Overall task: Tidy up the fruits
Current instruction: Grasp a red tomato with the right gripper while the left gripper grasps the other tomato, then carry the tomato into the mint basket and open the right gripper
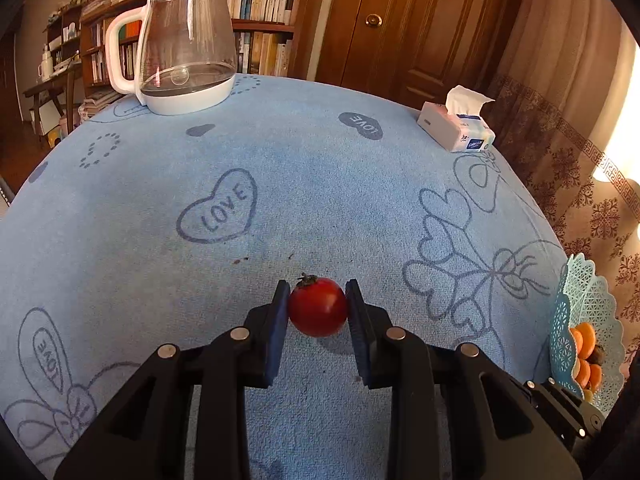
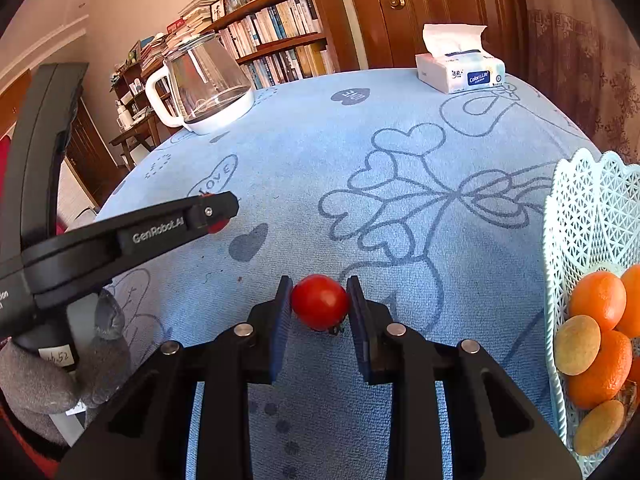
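A: Nearest us, both tongs are clamped: our left gripper [image 1: 318, 306] on one tomato [image 1: 318, 307], our right gripper [image 2: 320, 302] on another tomato [image 2: 320, 302], both just over the blue cloth [image 2: 320, 152].

B: The basket [image 2: 580, 216] of oranges [image 2: 598, 300] lies off to our right, nearer the right hand; the kettle [image 2: 208, 88] stands far behind.
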`<state>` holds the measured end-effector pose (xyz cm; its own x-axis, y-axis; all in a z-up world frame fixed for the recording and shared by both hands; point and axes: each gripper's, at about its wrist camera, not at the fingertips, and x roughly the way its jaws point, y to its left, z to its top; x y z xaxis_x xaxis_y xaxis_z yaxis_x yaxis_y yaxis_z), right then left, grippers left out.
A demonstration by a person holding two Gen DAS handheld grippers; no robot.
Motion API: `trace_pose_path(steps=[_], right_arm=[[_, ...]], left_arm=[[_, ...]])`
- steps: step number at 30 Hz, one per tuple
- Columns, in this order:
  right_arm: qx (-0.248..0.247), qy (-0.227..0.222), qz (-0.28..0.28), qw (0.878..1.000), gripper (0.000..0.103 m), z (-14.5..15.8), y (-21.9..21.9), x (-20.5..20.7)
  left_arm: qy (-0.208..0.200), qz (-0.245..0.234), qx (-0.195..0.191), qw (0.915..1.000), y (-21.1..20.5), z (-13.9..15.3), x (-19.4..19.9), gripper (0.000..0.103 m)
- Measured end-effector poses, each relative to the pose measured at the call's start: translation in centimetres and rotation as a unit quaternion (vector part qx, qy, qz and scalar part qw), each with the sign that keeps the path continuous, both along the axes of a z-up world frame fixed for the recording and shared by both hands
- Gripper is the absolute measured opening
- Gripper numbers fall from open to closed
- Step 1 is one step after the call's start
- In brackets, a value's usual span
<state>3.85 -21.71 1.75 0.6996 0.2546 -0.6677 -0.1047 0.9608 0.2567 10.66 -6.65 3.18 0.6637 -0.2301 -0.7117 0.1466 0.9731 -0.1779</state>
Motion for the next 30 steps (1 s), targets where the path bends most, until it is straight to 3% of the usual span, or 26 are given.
trace_pose_path(steps=[11, 30], right_arm=[[-0.011, -0.003, -0.006, 1.000, 0.028, 0.1, 0.1, -0.1], [-0.061, 0.000, -0.038, 0.997, 0.028, 0.0, 0.7, -0.7]], left_arm=[[-0.008, 0.039, 0.005, 0.9992, 3.6, -0.1, -5.7, 0.029], [-0.032, 0.028, 0.000, 0.9991, 3.9, -0.2, -10.8, 0.029]])
